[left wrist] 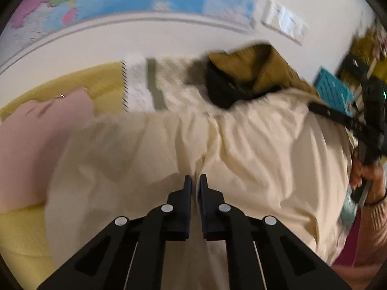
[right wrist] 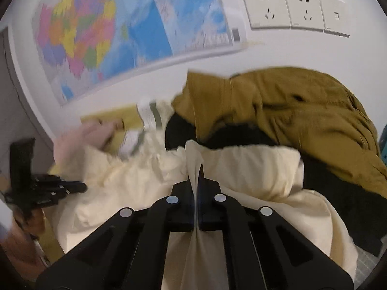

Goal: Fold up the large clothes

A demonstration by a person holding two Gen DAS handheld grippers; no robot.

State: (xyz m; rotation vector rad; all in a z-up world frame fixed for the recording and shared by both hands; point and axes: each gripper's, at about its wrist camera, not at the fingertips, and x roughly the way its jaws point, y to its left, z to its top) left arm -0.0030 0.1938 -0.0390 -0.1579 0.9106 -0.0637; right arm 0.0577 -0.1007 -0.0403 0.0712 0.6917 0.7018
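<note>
Item one: my left gripper (left wrist: 196, 181), jaws pressed together on a ridge of the cream garment (left wrist: 241, 149), the cloth gathered into creases that run up from the fingertips. Motion blur softens the picture.

Item two: my right gripper (right wrist: 197, 176), jaws likewise pressed together, pinching a standing fold of the same cream garment (right wrist: 254, 169); the cloth rises between the fingers in a thin upright pleat and falls away below them.

Item three: the cream garment itself, large and rumpled, spread across the yellow bed cover (left wrist: 21, 236) and filling the middle of both views. It lies between my two grippers, each holding a separate part of it.

Item four: an olive-brown garment (right wrist: 302, 106) with a dark lining, heaped just behind the cream one, touching its far edge.

Item five: a pink garment (left wrist: 31, 140), bunched on the yellow cover at the left side of the cream one, its edge against the cream cloth.

Item six: a white patterned cloth with a grey stripe (left wrist: 145, 84), lying flat near the wall, beyond the cream garment.

Item seven: a coloured map (right wrist: 96, 36) fixed to the white wall, with a row of wall sockets (right wrist: 295, 12) to its right.

Item eight: a turquoise basket (left wrist: 333, 91), at the right of the left-wrist view, beyond the olive-brown heap.

Item nine: my right hand (left wrist: 367, 176) around its gripper handle, seen at the edge of the left-wrist view.
</note>
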